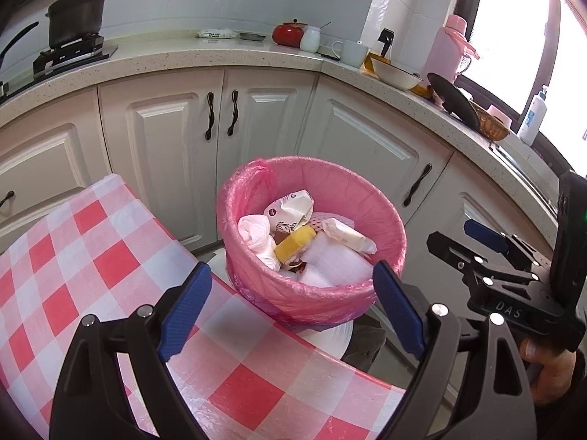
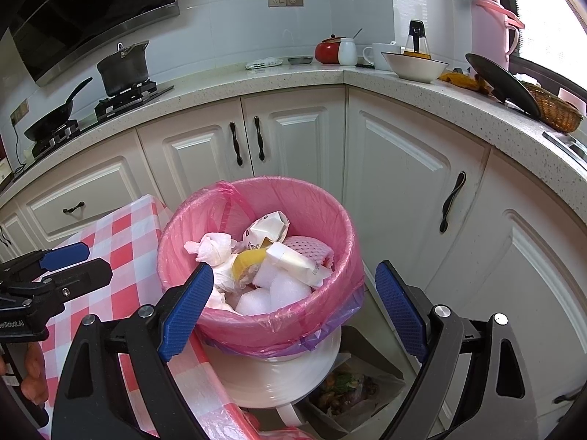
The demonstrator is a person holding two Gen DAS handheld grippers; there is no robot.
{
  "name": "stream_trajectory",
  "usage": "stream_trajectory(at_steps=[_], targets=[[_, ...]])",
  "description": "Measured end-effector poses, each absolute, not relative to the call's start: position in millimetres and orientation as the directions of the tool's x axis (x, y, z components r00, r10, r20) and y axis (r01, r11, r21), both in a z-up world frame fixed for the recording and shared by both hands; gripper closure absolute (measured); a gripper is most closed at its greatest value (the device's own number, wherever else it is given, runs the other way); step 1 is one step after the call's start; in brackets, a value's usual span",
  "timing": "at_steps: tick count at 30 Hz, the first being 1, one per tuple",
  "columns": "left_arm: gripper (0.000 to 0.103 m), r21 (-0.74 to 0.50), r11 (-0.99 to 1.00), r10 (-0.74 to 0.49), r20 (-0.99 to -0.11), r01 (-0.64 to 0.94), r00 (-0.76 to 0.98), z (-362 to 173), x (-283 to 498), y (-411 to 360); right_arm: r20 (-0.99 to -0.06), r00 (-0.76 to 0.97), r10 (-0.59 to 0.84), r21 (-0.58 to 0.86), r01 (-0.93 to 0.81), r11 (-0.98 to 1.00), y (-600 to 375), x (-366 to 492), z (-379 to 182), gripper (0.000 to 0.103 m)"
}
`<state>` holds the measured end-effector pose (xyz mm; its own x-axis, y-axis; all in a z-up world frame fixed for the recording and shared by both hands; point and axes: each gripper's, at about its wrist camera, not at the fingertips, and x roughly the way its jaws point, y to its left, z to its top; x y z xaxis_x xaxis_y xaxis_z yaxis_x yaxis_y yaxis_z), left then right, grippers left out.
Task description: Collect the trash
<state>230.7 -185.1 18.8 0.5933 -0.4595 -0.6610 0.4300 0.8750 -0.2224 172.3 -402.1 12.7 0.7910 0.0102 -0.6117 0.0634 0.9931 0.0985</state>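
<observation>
We see the bin [image 2: 256, 256], pink-lined and full of trash, just ahead of and below both tools, its near rim between the wide-open, empty right tool [image 2: 293, 308], left tool [image 1: 293, 308] likewise empty.

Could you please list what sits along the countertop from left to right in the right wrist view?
Black wok → black pot → white packet → small grey dish → red pot → white jar → white mug → white bowl → black lid → wicker basket.
</observation>
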Motion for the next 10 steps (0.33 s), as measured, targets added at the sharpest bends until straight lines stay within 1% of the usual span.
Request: stream_trajectory(at_steps=[10], targets=[[0.017, -0.211, 0.879, -0.45, -0.664, 0.428, 0.597, 20.1, 231.5, -184.6, -0.614, 0.789, 0.009, 0.1, 0.067, 0.993, -404.0, 171.3, 10.6, 0.019]])
